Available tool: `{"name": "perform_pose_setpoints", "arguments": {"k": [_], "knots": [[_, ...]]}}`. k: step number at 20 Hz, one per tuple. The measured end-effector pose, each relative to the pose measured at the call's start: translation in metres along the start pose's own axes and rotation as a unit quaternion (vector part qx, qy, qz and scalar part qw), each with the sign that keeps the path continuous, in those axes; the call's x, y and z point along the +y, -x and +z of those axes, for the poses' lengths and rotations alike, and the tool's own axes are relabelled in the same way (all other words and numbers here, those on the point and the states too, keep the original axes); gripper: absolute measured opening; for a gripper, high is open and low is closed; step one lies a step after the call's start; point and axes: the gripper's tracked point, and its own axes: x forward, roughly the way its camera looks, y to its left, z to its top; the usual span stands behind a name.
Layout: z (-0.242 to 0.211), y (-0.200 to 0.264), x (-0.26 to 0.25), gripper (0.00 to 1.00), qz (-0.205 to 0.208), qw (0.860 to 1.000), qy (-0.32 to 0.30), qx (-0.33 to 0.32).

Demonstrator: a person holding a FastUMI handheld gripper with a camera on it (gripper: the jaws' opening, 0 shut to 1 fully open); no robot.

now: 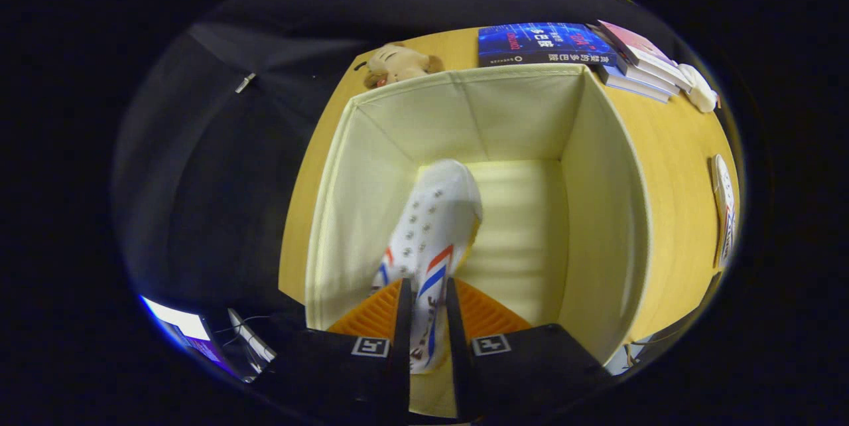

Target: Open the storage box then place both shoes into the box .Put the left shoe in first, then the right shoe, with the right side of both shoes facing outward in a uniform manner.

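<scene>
Your gripper [424, 296] sits nearest the lens, its two fingers closed on the heel end of a white shoe [431, 233], one finger pressing each side of it. You can see blue and red stripes on the shoe's side and rows of small eyelets along its top, with the toe pointing away from you, down into the storage box [597, 213]. That box is open, pale cream inside, with creased fabric walls and a ribbed-looking floor; the shoe hangs over the left part of the floor, nearer the left wall than the right.

Around the box you have a yellow wooden tabletop [670, 167]. Behind the far wall lies a blue book [544, 44], and just to its right a short stack of books [637, 64] with a small white object [702, 91] at its end. Off the box's far left corner rests a tan plush toy [398, 64]. Well to the right of the box, the second shoe [724, 210] lies on the table near its edge. Black cloth closes the booth behind and to the left.
</scene>
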Motion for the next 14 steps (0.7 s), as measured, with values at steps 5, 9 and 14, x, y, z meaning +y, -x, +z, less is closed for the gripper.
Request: {"name": "perform_pose_setpoints", "arguments": {"k": [5,9,14], "knots": [[0.02,0.045,-0.007,0.94,0.033,0.997,0.065,-0.038],[0.04,0.104,-0.056,0.99,0.017,0.991,0.098,-0.093],[0.07,0.173,-0.161,0.99,-0.043,0.981,0.094,-0.163]]}}
